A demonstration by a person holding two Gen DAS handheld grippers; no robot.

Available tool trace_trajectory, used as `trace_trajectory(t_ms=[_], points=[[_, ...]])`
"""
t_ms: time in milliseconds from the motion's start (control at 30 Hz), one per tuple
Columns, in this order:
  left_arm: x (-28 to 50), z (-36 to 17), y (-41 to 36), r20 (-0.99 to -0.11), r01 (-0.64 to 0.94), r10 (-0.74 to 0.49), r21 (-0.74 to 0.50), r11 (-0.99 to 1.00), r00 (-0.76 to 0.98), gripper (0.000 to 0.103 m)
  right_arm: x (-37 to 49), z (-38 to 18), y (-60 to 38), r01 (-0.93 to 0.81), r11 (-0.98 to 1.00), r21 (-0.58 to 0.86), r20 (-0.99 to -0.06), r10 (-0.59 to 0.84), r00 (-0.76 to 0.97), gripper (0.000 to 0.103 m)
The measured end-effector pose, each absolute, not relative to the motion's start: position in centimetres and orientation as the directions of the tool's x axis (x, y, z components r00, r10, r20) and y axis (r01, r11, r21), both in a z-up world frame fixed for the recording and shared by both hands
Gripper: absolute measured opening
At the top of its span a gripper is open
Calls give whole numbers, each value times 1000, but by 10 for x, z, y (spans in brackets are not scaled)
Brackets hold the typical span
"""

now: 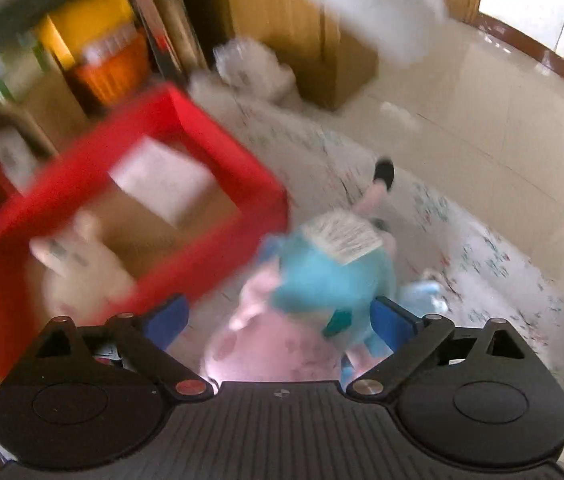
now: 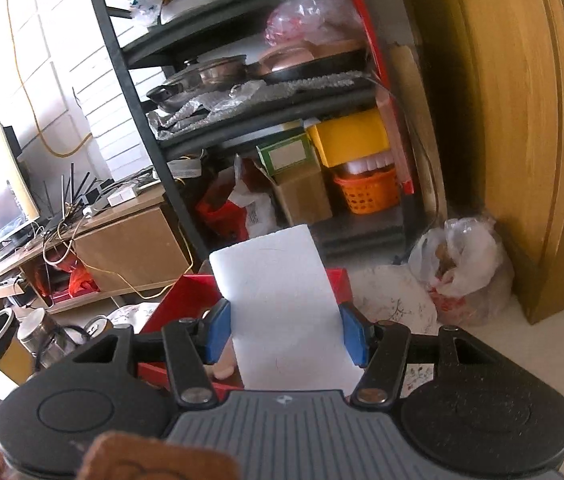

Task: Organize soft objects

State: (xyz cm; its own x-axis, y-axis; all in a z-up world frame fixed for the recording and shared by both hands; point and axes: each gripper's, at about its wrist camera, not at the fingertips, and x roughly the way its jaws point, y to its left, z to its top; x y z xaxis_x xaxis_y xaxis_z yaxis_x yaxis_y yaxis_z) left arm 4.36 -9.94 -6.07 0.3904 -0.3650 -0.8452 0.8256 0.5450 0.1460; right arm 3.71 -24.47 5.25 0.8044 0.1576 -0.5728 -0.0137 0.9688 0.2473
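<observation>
Left wrist view, heavily motion-blurred. The left gripper sits at lower centre with its blue pads spread wide, nothing clamped between them. Beyond the pads, at centre-bottom of the frame, lies a blue plush toy with a white patch on top, resting against a pink plush beneath it. A smaller pink figure with a black tip sits just above them. All lie on a white patterned cloth running diagonally to the right. At left of centre, a red bin holds a white foam block; a cream plush shows at the bin's lower left corner.

Right wrist view, sharp. The right gripper is at lower centre, its blue pads closed against both sides of the white foam block, which stands upright between them. The red bin lies directly behind and below the block. A black shelving rack of pans and boxes fills upper centre, with an orange basket on its lowest level. A white plastic bag sits at right, beside a wooden cabinet.
</observation>
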Motion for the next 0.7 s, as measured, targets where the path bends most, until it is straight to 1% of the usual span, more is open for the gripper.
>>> trace_trajectory(t_ms=[67, 100, 133, 200, 233, 267, 300, 333, 467, 533, 633, 700], points=[[48, -46, -101, -818, 827, -389, 175, 534, 424, 98, 35, 55, -248, -10, 965, 261, -565, 161, 809, 29], [46, -40, -102, -802, 815, -376, 221, 536, 465, 98, 35, 56, -250, -6, 965, 263, -561, 159, 812, 29], [43, -39, -105, -779, 794, -349, 292, 534, 521, 98, 34, 57, -251, -4, 964, 267, -559, 158, 814, 29], [41, -50, -113, -732, 758, -294, 444, 478, 614, 98, 33, 58, -252, -2, 961, 275, -556, 161, 815, 29], [45, -62, -120, -747, 761, -257, 469, 449, 613, 98, 32, 58, -251, -3, 961, 277, -556, 163, 815, 29], [49, -72, -125, -776, 781, -247, 445, 438, 581, 98, 32, 57, -250, -7, 961, 278, -557, 167, 814, 29], [53, -75, -123, -788, 800, -269, 413, 435, 553, 98, 32, 57, -249, -10, 961, 276, -558, 169, 812, 29], [55, -73, -124, -783, 806, -295, 399, 437, 548, 98, 32, 57, -247, -16, 962, 272, -560, 172, 810, 29], [59, -65, -119, -731, 732, -223, 505, 458, 644, 98, 32, 57, -248, -22, 961, 274, -564, 179, 806, 29], [56, -68, -113, -736, 735, -211, 516, 440, 644, 98, 32, 57, -249, -22, 960, 278, -564, 182, 805, 29], [52, -69, -108, -746, 763, -260, 476, 436, 614, 98, 31, 58, -249, -23, 954, 299, -559, 195, 806, 29], [54, -67, -108, -777, 808, -311, 395, 438, 548, 98, 30, 59, -249, -28, 954, 298, -556, 197, 808, 30]])
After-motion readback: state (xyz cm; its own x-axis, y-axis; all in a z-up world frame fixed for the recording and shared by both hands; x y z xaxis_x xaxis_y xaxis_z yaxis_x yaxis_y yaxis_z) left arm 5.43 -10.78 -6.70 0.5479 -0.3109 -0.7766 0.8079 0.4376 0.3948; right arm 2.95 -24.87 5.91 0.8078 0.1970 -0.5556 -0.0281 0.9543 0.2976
